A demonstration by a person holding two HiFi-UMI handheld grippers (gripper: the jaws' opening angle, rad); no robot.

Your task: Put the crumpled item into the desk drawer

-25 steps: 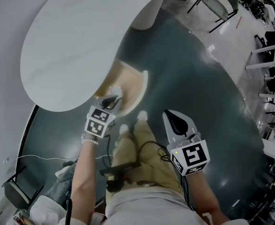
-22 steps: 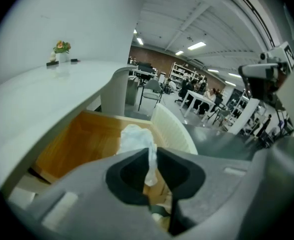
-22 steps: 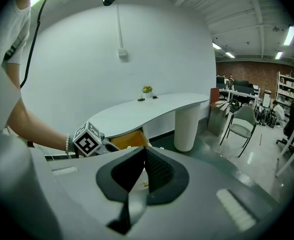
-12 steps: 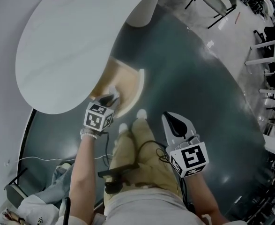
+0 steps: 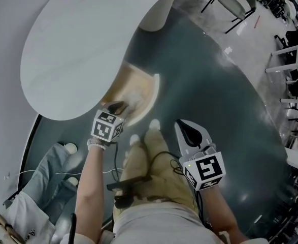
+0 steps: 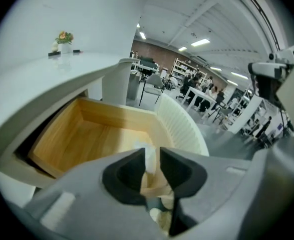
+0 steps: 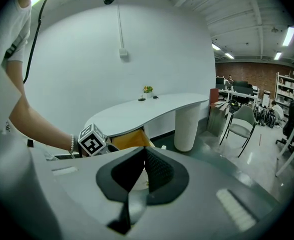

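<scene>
Left tongs [image 6: 153, 153] are standing parted, having just been opening, over the open light wooden drawer [image 6: 81, 134] under the white curved counter [image 5: 72, 50]. The white crumpled item [image 6: 150, 159] is showing in their gap, ungripped, inside the drawer and largely hidden by the pads. Right tongs [image 7: 144, 151] are sitting closed and empty.

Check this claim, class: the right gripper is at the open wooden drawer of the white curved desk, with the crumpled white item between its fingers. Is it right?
No: it is the left gripper, not the right gripper, at the open wooden drawer of the white curved desk. The left gripper view shows the crumpled white item between its fingers, which have just been opening.
</scene>
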